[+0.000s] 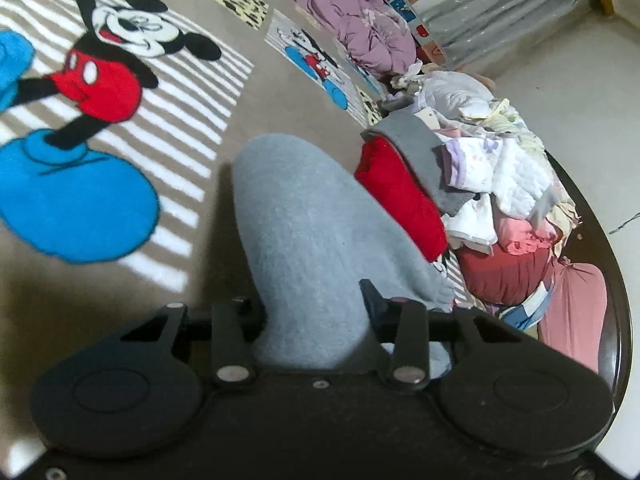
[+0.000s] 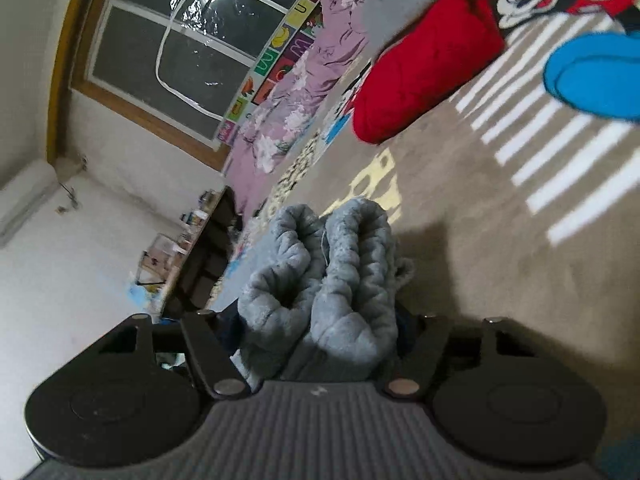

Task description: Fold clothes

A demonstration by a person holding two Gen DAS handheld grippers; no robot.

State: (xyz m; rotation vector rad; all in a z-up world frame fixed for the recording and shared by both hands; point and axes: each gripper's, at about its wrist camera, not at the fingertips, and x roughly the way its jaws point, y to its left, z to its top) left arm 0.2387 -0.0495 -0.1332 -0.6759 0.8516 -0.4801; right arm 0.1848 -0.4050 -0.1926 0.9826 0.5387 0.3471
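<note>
Both grippers clamp one grey fleece garment (image 1: 312,240): the left gripper (image 1: 316,316) at centre frame, the right gripper (image 2: 320,320) on its bunched edge, above the Mickey Mouse blanket (image 1: 120,120). Mid-fold, seemingly; next, lay it flat.

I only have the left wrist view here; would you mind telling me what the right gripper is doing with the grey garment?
Observer: The right gripper is shut on the grey garment, bunched into two ribbed folds.
Operator: Thanks. What lies beyond it?
Observer: A window with plastic sheeting, on the far wall.
Operator: Anything below that?
Observer: A low cluttered shelf against the white wall.
</note>
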